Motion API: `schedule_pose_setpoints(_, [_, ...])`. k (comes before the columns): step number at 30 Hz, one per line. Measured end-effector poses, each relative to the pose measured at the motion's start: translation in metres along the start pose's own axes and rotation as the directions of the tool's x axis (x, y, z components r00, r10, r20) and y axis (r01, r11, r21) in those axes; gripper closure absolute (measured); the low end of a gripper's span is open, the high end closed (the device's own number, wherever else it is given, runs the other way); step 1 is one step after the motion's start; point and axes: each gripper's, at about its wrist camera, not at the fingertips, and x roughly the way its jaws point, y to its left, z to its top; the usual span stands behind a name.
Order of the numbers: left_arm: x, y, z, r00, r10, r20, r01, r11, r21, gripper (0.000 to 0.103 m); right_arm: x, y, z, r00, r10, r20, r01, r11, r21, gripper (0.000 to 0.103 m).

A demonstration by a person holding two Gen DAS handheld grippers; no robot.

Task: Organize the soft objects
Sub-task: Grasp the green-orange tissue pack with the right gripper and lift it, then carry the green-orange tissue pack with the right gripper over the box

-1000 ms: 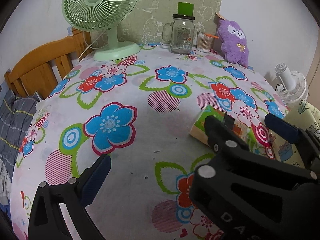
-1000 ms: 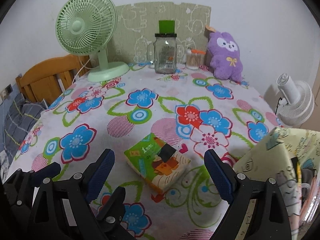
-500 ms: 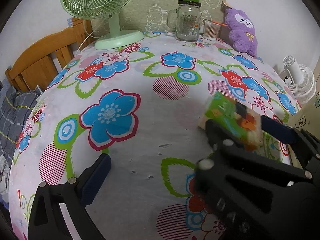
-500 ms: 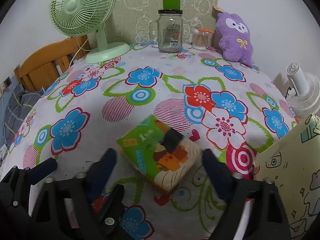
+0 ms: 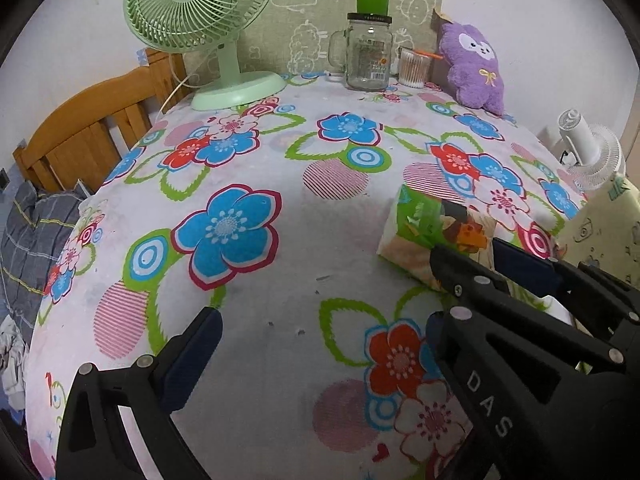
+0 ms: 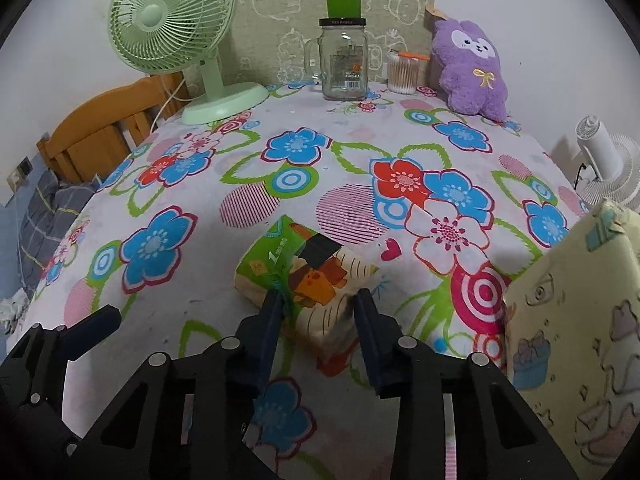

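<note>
A soft tissue pack (image 6: 316,280), green and cream with a cartoon print, lies on the flowered tablecloth (image 6: 168,320). My right gripper (image 6: 320,312) has its jaws closing around the pack's near end. Both blue pads touch its sides and the wrapper crinkles at the left pad. The left wrist view shows the same pack (image 5: 424,228) with the right gripper (image 5: 486,264) on it. My left gripper (image 5: 312,344) hovers open over bare cloth with nothing between its fingers; its right finger is mostly hidden. A purple plush toy (image 6: 472,68) sits at the back right.
A green desk fan (image 6: 172,24), a glass jar mug (image 6: 344,60) and a cup of cotton swabs (image 6: 402,74) stand along the back. A yellow cartoon-print fabric bin (image 6: 580,320) rises at the right edge. A wooden chair (image 6: 100,136) and a white fan (image 6: 604,164) flank the table.
The right gripper's jaws have come together from wide apart onto the tissue pack's sides, and the pack has shifted slightly. The left gripper has stayed in place, open.
</note>
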Motion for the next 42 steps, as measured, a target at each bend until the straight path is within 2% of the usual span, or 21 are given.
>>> schedule_pose_setpoints(7, [-0.023,-0.005,-0.008,0.999,-0.006,0.032,0.006,1.000,-0.003,0.001,-0.019,-0.001,-0.007,1.000,0.008,0.007,-0.008,1.000,0.014,0.066])
schedule_pose_setpoints(11, [-0.039,-0.007,-0.012,0.998,-0.011,0.057,0.011,1.000,-0.004,0.001,-0.042,-0.001,-0.012,0.999,-0.001,0.037,0.001,1.000,0.013,0.067])
schedule_pose_setpoints(14, [-0.054,-0.009,-0.015,0.996,-0.012,0.083,0.012,1.000,-0.002,0.001,-0.058,-0.001,-0.014,0.998,-0.004,0.063,0.003,1.000,0.012,0.070])
schedule_pose_setpoints(15, [-0.058,-0.009,-0.015,0.996,-0.009,0.090,0.009,1.000,-0.002,0.001,-0.063,-0.001,-0.015,0.997,-0.005,0.071,0.005,1.000,0.010,0.075])
schedule_pose_setpoints(29, [-0.104,-0.012,-0.031,0.987,-0.002,0.161,0.001,1.000,0.007,0.001,-0.115,0.004,-0.030,0.990,0.011,0.140,-0.011,1.000,-0.001,0.077])
schedule_pose_setpoints(42, [-0.160,-0.026,-0.038,0.969,-0.025,0.246,0.018,0.999,0.030,0.001,-0.174,-0.002,-0.037,0.975,-0.002,0.222,0.002,1.000,0.000,0.077])
